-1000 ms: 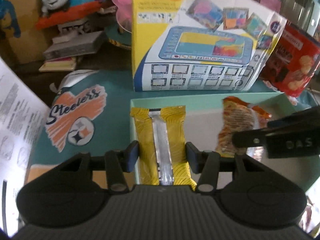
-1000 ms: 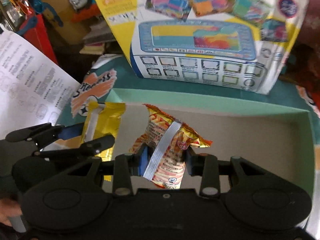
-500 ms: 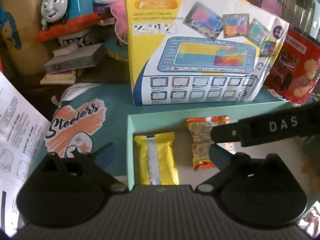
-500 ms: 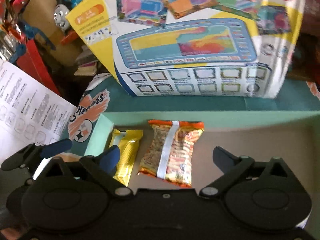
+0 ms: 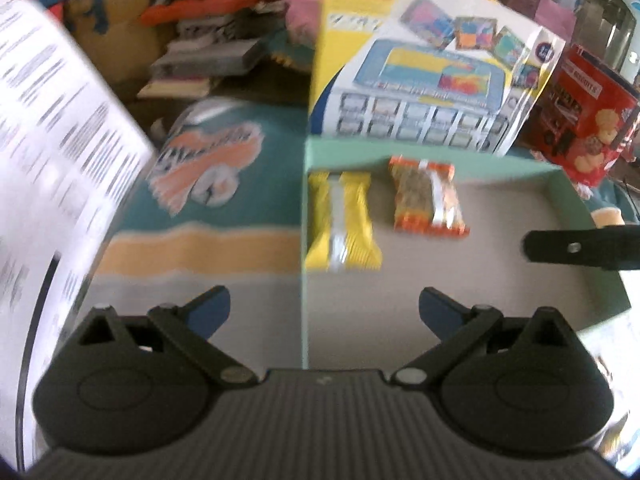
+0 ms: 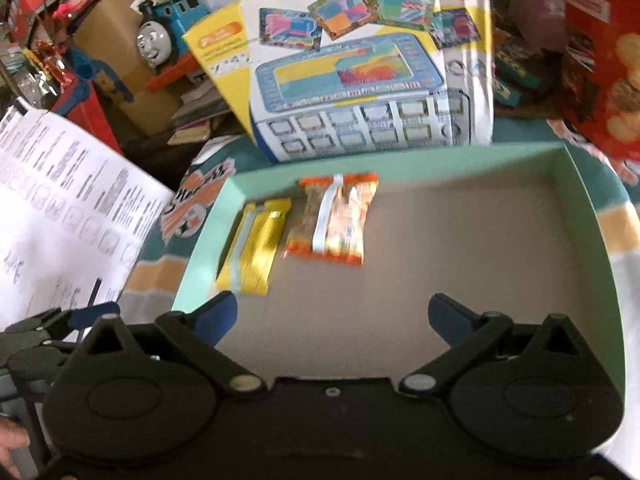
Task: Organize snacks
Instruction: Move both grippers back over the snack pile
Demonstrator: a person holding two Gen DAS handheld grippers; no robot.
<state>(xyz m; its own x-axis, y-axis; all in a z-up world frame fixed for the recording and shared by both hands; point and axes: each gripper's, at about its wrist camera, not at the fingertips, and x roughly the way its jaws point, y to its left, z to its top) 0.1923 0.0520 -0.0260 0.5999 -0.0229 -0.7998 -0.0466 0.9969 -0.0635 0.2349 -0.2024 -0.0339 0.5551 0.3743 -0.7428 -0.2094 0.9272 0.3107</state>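
Observation:
A shallow mint-green box (image 5: 400, 148) (image 6: 400, 160) holds two snack packs lying flat, side by side, at its far left. The yellow pack (image 5: 344, 224) (image 6: 256, 244) lies against the left wall. The orange pack (image 5: 428, 204) (image 6: 332, 216) is just to its right. My left gripper (image 5: 324, 304) is open, with nothing between its blue pads, pulled back over the box's left wall. My right gripper (image 6: 332, 308) is open and empty above the box floor, nearer than both packs. One right finger (image 5: 580, 248) pokes into the left wrist view.
A toy tablet carton (image 6: 360, 80) stands behind the box. A red biscuit tin (image 5: 580, 108) stands at the back right, a white printed sheet (image 6: 60, 208) at the left and a blue train toy (image 6: 168, 36) at the back. A teal Steelers cloth (image 5: 208, 152) covers the table.
Both grippers let go of their packs, opened wide and drew back. The yellow and orange packs now lie loose in the box, farther from the fingers.

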